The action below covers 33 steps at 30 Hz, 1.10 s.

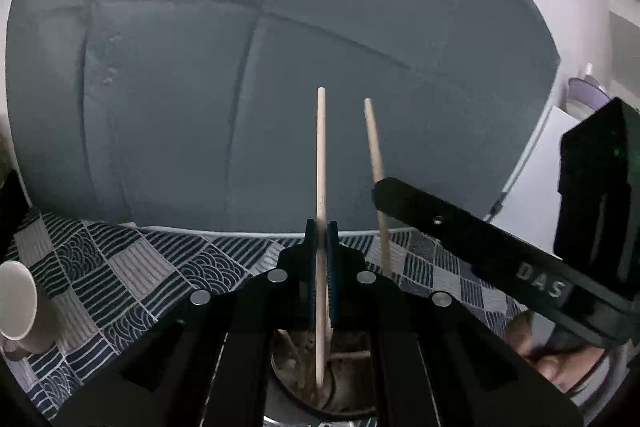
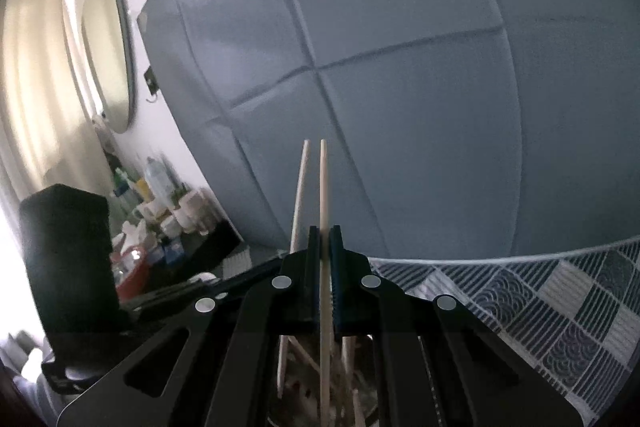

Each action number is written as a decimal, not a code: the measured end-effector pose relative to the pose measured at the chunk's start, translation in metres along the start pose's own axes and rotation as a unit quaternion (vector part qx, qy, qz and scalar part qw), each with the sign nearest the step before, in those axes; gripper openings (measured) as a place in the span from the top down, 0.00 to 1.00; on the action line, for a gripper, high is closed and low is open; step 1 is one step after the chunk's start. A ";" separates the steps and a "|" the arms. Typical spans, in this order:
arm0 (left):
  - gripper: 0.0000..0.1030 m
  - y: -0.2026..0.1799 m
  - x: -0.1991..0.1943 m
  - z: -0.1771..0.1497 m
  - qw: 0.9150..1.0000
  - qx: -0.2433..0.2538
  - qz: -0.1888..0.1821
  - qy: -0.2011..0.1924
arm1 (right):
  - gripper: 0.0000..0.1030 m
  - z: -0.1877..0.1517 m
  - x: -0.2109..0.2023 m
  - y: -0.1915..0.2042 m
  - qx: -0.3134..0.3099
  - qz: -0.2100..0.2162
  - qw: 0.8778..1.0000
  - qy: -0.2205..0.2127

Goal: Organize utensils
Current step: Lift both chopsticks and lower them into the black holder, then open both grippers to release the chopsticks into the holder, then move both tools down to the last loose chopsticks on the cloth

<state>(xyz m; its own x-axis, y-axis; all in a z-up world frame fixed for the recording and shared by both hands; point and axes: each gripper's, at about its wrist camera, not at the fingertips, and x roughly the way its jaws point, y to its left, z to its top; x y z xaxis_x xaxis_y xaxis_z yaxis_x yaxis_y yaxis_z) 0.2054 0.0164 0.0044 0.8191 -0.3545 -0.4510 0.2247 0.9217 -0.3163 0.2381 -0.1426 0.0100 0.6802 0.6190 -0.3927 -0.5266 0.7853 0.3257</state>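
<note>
Since each pair of fingers is closed tight on one pale wooden chopstick, the step in hand looks like lowering both sticks into the round holder below, and doing it well means keeping each stick upright and letting go only once its lower end sits inside the rim.

Nearest the left gripper (image 1: 321,227), the dark round utensil holder (image 1: 320,367) lies directly beneath the fingers, with other wooden sticks crossed inside it. The left pale wooden chopstick (image 1: 321,155) passes down between the blue pads into that holder and rises well beyond the fingertips. Just to the right of those fingers, the right gripper's black finger crosses in front of the second stick.

In the right wrist view, the right gripper (image 2: 325,231) likewise pinches the right pale wooden chopstick (image 2: 324,187) between its pads, the lower end reaching down among the sticks in the holder. The other chopstick stands just left of these fingers, leaning slightly; the two tops are near each other but apart, so they should be released without knocking.

Farther out, the blue-and-white patterned cloth (image 1: 120,267) covers the surface, and a white paper cup (image 1: 16,301) lies on its side far left of the left fingers. Beyond stands a grey padded headboard (image 1: 240,67).
</note>
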 end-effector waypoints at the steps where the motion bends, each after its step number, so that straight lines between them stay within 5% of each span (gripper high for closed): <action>1: 0.95 0.000 0.000 -0.003 1.000 0.001 -0.002 0.001 | 0.95 -0.004 0.001 -0.001 0.004 -0.001 1.000 0.004; 12: 0.93 0.004 -0.020 -0.012 1.000 -0.001 0.020 -0.005 | 0.91 -0.013 -0.021 0.003 0.000 -0.046 0.999 -0.002; 13: 0.91 0.005 -0.024 -0.010 1.000 -0.003 0.023 -0.008 | 0.82 -0.010 -0.026 0.001 0.004 -0.051 0.999 -0.005; 15: 0.78 0.010 -0.035 -0.005 0.999 -0.010 0.033 -0.015 | 0.57 -0.005 -0.036 0.000 0.014 -0.062 0.998 -0.014; 19: 0.46 0.015 -0.057 0.003 0.998 -0.020 0.055 -0.033 | 0.49 0.003 -0.053 -0.005 0.033 -0.077 0.996 -0.028; 24: 0.24 0.019 -0.073 0.006 0.995 -0.019 0.090 -0.039 | 0.27 0.007 -0.068 -0.009 0.062 -0.090 0.994 -0.029; 27: 0.17 0.021 -0.076 0.004 0.995 -0.017 0.096 -0.033 | 0.18 0.005 -0.071 -0.008 0.054 -0.104 0.993 -0.022; 33: 0.07 0.027 -0.070 -0.008 0.995 -0.013 0.099 0.000 | 0.17 -0.005 -0.073 -0.011 0.055 -0.138 0.989 -0.013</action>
<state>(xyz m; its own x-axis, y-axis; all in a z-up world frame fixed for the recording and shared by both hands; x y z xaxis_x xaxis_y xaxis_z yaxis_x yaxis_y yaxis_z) 0.1498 0.0650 0.0210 0.8459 -0.1663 -0.5067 0.0456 0.9692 -0.2421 0.1918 -0.1961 0.0306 0.8036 0.3794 -0.4585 -0.2613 0.9172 0.3010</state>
